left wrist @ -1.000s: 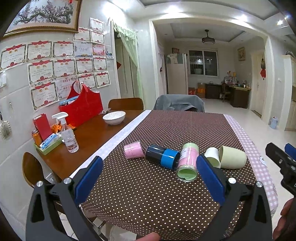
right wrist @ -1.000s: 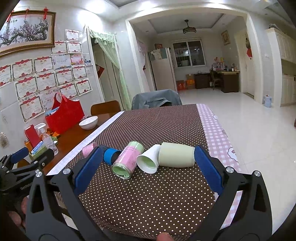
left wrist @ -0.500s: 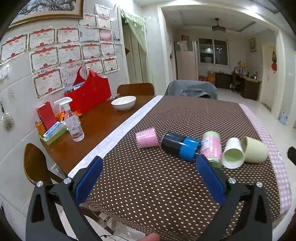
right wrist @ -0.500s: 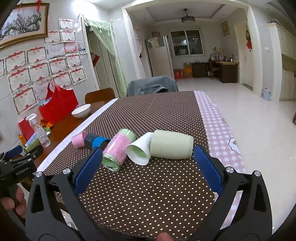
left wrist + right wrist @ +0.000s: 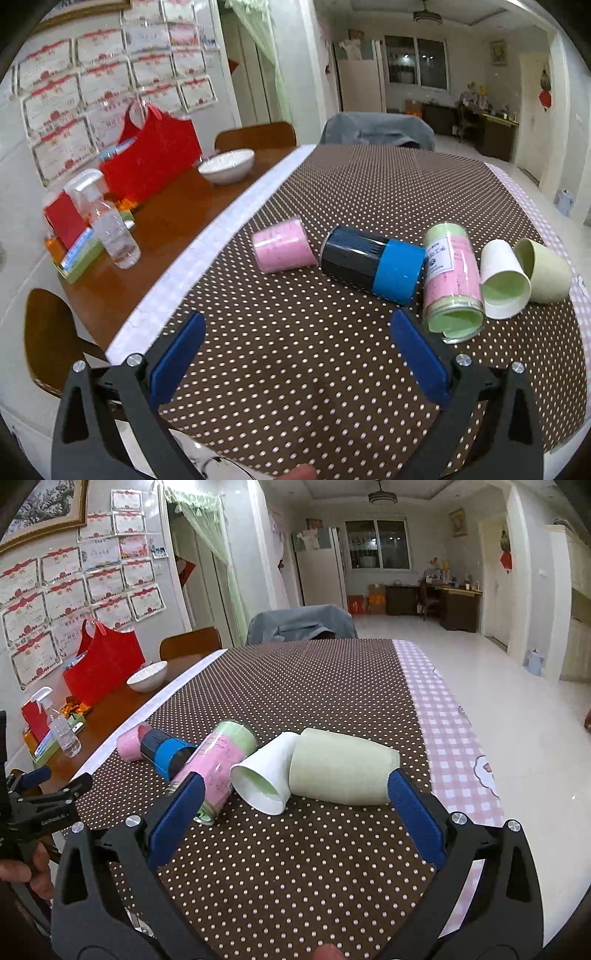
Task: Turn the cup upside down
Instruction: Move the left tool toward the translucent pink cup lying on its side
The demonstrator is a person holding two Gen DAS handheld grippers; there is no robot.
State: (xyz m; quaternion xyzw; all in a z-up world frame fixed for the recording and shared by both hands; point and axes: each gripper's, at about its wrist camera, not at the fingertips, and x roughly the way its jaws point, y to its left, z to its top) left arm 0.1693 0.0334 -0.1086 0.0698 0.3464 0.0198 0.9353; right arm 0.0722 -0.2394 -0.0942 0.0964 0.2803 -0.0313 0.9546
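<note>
Right wrist view showed the right hand-held gripper (image 5: 293, 803) spread wide and empty, just short of the pale green cup (image 5: 341, 771) lying sideways on the surface (image 5: 295, 867) against a white paper cup (image 5: 264, 771). It looked light, stiff and smooth, best pinched across its mid-body

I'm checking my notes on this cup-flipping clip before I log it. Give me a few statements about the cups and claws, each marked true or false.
1. All five cups lie on their sides. True: pink cup, blue cup, labelled cup, white cup, green cup.
2. The right claw grips the green cup. False: it is open and holds nothing.
3. The white cup's base is tucked into the green cup's mouth. True.
4. The left claw is shut. False: its jaws stand wide apart.
5. The bowl sits on the dotted cloth. False: it sits on bare wood beside the cloth.
</note>
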